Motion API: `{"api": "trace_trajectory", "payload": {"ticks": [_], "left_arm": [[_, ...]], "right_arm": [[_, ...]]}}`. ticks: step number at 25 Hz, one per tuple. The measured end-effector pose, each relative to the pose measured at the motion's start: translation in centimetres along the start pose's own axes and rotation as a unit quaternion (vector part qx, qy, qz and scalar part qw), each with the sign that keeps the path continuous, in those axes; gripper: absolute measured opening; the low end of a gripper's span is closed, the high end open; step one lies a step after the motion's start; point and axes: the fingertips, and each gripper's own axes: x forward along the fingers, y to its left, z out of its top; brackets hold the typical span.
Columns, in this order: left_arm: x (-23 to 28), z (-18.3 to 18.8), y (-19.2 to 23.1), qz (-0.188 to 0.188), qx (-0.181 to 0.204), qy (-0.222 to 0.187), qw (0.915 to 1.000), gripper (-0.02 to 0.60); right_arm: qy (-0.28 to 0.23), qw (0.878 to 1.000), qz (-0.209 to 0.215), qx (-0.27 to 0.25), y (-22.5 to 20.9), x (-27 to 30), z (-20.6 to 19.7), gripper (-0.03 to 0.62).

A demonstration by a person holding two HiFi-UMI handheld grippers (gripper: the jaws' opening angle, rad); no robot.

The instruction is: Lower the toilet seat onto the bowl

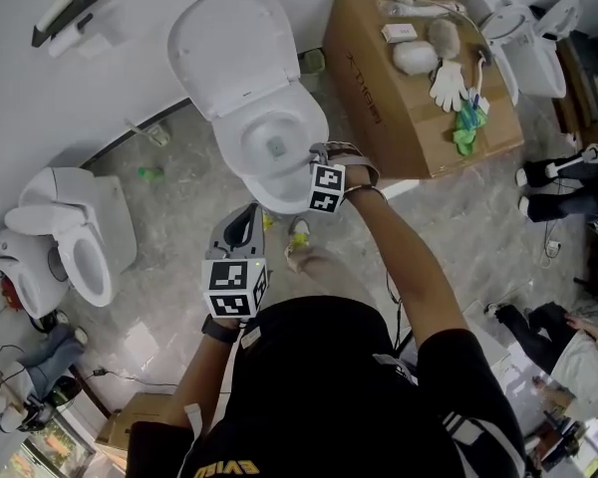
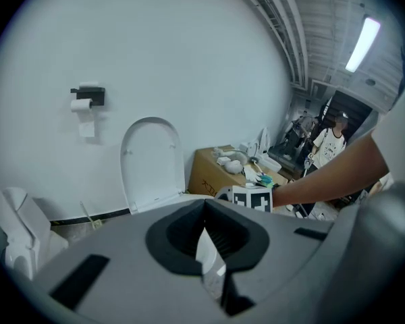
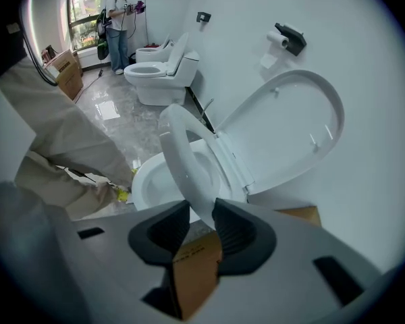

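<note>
Toilet seat (image 3: 183,155) tilts halfway over the bowl (image 3: 146,178)
Right gripper (image 3: 201,214) clamps its rim: guide it down slowly, no dropping; left gripper (image 2: 204,208) is closed, empty

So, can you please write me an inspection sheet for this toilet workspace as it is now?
Surface: glossy marble floor, white wall behind.
Job's things: toilet seat half raised over the bowl; lid upright.
Clutter: cardboard box topped with a glove and small items; scraps on floor.
Grippers: right gripper closed on the seat's rim; left gripper shut, empty.
Cables: thin cord on floor.
Surroundings: second toilet, third toilet, paper holder, people at right.
</note>
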Motion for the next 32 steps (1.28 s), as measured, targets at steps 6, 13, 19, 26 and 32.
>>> {"api": "trace_trajectory", "payload": {"ticks": [6, 13, 19, 26, 32], "left_arm": [[0.0, -0.5, 0.3, -0.005, -0.002, 0.008, 1.0000, 0.012], [0.1, -2.2, 0.1, -0.012, -0.015, 0.022, 0.9996, 0.012], [0.5, -3.4, -0.1, -0.017, -0.020, 0.033, 0.9991, 0.012], [1.0, -4.4, 0.9, -0.011, -0.031, 0.045, 0.9985, 0.012], [1.5, -5.4, 1.5, -0.003, -0.046, 0.052, 0.9976, 0.012]], "right_arm": [[0.019, 1.000, 0.019, -0.001, 3.3, 1.3, -1.3, 0.112], [0.036, 0.998, 0.040, 0.009, 6.1, 2.7, -2.6, 0.104], [0.039, 0.996, 0.052, 0.059, 8.4, 4.2, -3.8, 0.064], [0.056, 0.994, 0.063, 0.067, 10.8, 6.2, -5.0, 0.066], [0.068, 0.993, 0.072, 0.066, 12.5, 7.5, -6.0, 0.070]]}}
